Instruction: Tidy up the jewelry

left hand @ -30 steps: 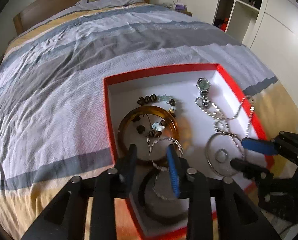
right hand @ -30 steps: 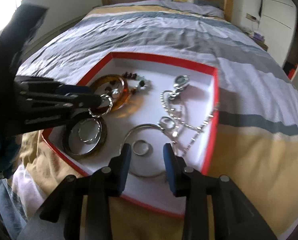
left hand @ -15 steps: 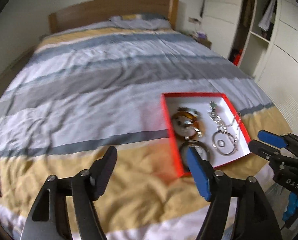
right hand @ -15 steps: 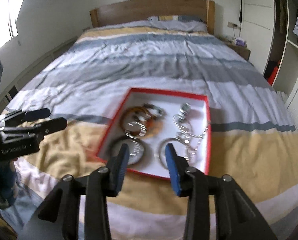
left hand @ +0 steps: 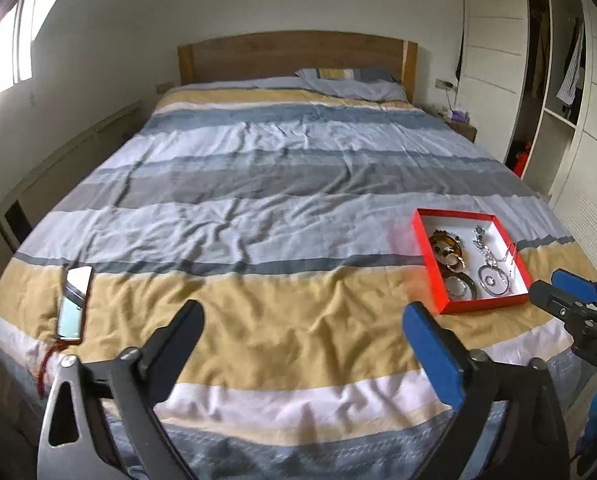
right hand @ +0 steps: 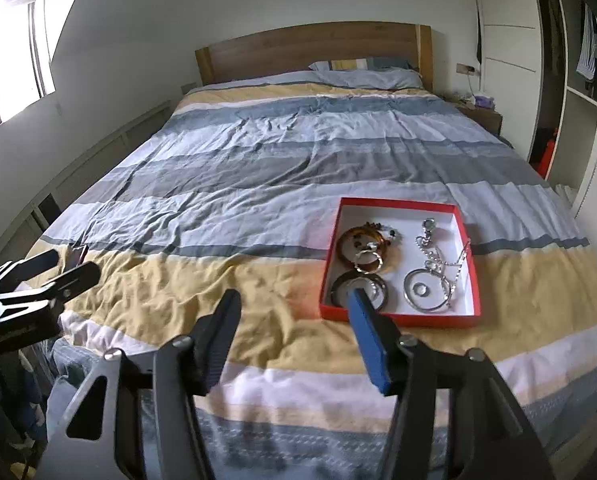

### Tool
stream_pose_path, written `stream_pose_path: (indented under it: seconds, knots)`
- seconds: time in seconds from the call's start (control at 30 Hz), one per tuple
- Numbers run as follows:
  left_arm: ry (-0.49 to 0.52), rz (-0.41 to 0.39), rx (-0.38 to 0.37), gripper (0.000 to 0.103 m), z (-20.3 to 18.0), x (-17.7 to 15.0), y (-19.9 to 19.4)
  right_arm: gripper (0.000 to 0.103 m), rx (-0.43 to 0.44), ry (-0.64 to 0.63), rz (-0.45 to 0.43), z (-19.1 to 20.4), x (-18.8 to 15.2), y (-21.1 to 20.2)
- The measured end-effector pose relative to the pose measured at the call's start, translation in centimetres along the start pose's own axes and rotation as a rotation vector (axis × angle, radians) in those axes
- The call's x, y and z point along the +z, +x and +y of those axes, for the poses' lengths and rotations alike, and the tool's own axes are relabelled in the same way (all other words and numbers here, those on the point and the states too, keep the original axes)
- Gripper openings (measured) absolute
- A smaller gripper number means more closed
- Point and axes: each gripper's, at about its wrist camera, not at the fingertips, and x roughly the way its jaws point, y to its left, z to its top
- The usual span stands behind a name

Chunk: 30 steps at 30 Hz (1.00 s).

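Right wrist view: jewelry (right hand: 398,268) all lies in the red box (right hand: 398,318); both tongs (right hand: 294,338) (left hand: 302,330) opening, empty, task seemingly finished

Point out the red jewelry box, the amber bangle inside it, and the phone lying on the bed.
red jewelry box (right hand: 394,319), right wrist view, on its near red wall.
amber bangle (right hand: 344,245), right wrist view, on its left rim.
phone (left hand: 74,302), left wrist view, on the middle of its back.

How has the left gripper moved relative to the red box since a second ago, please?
Yes. The left gripper has pulled back and away from the red box, which now lies small and far off to its right on the bed; its jaws are opening, empty.
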Motion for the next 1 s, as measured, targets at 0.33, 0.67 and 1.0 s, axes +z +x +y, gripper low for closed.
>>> stream_pose_path:
  seconds: [0.33, 0.67, 1.0]
  knots:
    - [-0.033, -0.038, 0.024, 0.102, 3.6, -1.2, -3.1, 0.067, -0.032, 0.003, -0.032, 3.5, -0.4, -2.4]
    - [-0.055, -0.089, 0.073, 0.102, 5.1, -2.0, -4.4, 0.068, -0.058, 0.021, -0.026, 3.8, -1.3, -2.4]
    - [-0.034, -0.082, 0.073, 0.102, 4.5, -2.1, -3.5, 0.068, -0.092, 0.041, 0.007, 2.2, -2.3, -0.7]
